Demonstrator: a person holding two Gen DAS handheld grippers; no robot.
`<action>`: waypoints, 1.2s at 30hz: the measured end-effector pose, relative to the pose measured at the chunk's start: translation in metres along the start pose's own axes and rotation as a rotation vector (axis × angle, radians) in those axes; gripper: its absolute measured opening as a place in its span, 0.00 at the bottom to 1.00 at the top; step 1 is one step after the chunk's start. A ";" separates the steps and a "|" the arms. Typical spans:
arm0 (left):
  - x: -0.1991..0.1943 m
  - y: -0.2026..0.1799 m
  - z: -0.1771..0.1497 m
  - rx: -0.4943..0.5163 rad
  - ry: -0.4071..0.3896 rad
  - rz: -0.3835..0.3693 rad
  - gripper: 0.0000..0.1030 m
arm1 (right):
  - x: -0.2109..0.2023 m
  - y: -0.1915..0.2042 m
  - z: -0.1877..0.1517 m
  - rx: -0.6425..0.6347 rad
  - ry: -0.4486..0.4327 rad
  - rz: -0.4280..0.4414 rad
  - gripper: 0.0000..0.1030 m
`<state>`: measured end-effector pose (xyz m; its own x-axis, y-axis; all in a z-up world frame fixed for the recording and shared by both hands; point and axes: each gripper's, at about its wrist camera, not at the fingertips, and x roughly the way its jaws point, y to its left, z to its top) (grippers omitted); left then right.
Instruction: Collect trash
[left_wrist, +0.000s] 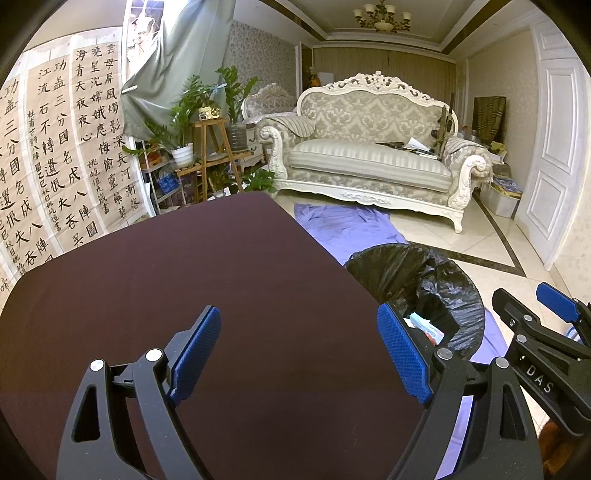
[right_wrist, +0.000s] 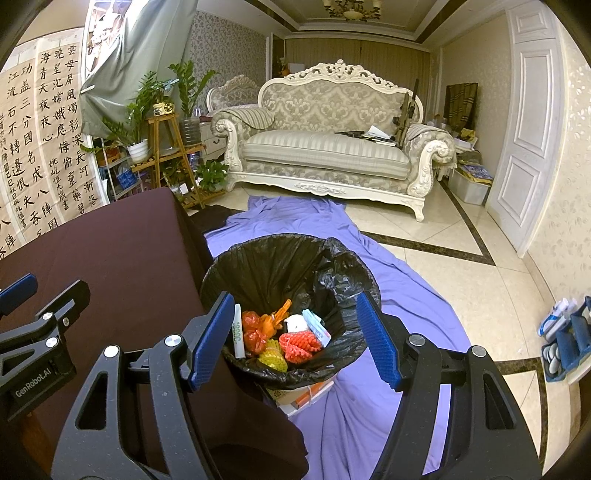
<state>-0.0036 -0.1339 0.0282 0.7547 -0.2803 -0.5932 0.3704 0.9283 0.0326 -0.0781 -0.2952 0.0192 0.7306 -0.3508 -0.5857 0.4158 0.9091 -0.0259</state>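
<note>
A trash bin lined with a black bag (right_wrist: 273, 266) stands on a purple sheet beside the table; it also shows in the left wrist view (left_wrist: 436, 280). It holds trash: red and yellow foam nets (right_wrist: 297, 343), orange wrappers (right_wrist: 258, 328), a white ball and paper packets. My right gripper (right_wrist: 295, 339) is open and empty, above the bin's near rim. My left gripper (left_wrist: 299, 350) is open and empty over the dark maroon tablecloth (left_wrist: 184, 280). The right gripper shows at the right edge of the left wrist view (left_wrist: 546, 325).
A purple sheet (right_wrist: 388, 295) covers the floor under the bin. A cream sofa (right_wrist: 325, 147) stands at the back, plant stands (right_wrist: 166, 147) at the left, a white door (right_wrist: 528, 129) at the right. A blue organiser (right_wrist: 565, 339) sits on the floor at the right.
</note>
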 end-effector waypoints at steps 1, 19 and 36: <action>0.000 -0.001 0.000 0.001 -0.001 0.000 0.82 | 0.000 0.000 0.000 0.000 0.000 0.000 0.65; -0.001 -0.002 0.001 0.001 -0.001 -0.001 0.82 | 0.000 -0.001 -0.001 0.001 -0.001 0.000 0.65; -0.008 -0.017 -0.006 -0.014 -0.020 0.014 0.82 | 0.000 -0.001 -0.001 0.001 0.000 -0.001 0.65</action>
<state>-0.0189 -0.1456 0.0277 0.7705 -0.2723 -0.5764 0.3527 0.9353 0.0296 -0.0792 -0.2954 0.0180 0.7302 -0.3513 -0.5860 0.4167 0.9087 -0.0255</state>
